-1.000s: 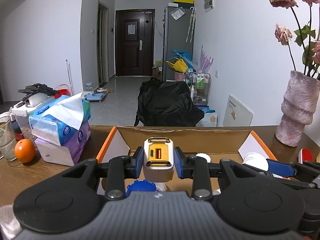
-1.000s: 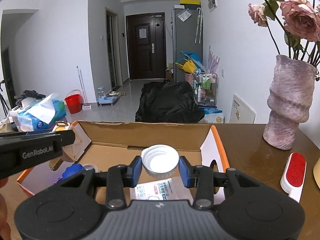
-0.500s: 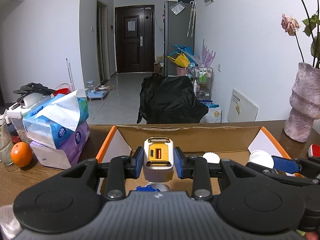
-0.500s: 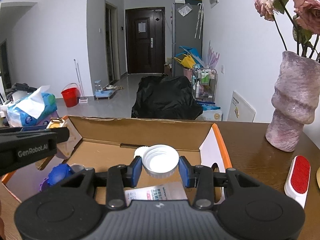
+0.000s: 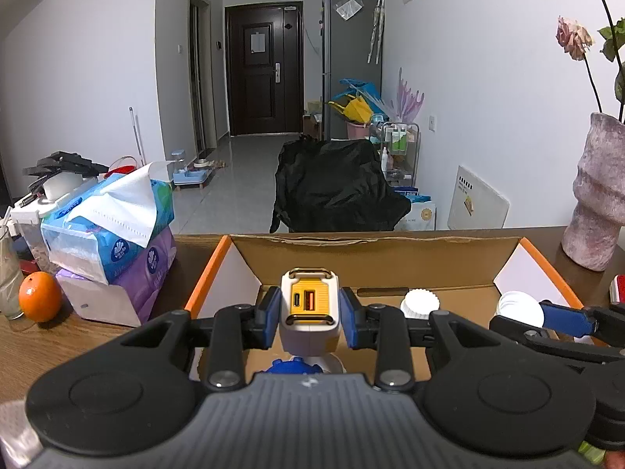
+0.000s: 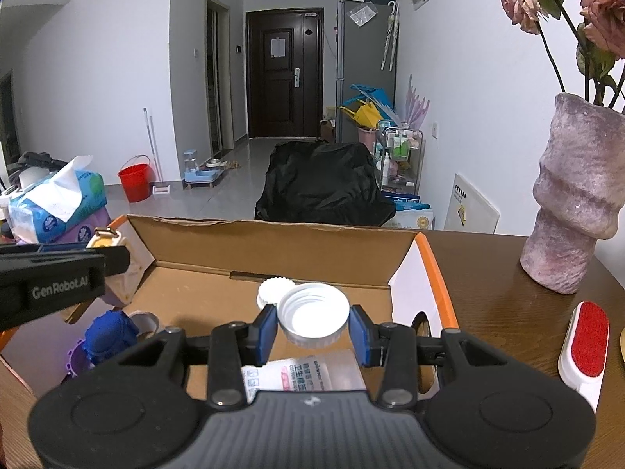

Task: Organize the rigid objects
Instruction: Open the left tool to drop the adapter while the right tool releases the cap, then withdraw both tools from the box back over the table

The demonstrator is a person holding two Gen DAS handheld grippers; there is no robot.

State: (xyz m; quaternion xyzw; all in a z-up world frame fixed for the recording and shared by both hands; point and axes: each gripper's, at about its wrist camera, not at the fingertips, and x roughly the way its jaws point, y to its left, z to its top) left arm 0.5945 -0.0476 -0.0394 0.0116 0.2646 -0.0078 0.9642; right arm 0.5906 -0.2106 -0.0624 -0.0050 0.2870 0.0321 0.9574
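Note:
My left gripper (image 5: 310, 314) is shut on a white power bank (image 5: 309, 308) with a yellow face and two ports, held above the open cardboard box (image 5: 371, 258). My right gripper (image 6: 312, 326) is shut on a white ribbed jar lid (image 6: 313, 314), open side up, over the same box (image 6: 273, 250). From the right wrist view the left gripper's black arm (image 6: 54, 285) crosses the box's left side. Inside the box lie a smaller white scalloped cap (image 6: 269, 291), a blue ruffled object (image 6: 107, 332), a tape roll (image 6: 146, 320) and a printed packet (image 6: 308, 371).
Stacked tissue packs (image 5: 109, 230) and an orange (image 5: 39, 301) sit left of the box on the brown table. A pink-grey vase (image 6: 574, 211) with dried roses stands at the right, and a red-and-white lint brush (image 6: 586, 348) lies near the right edge.
Both grippers have sunk a little toward the box and drifted across it, each keeping its grip. The box interior appears larger and nearer in both views.

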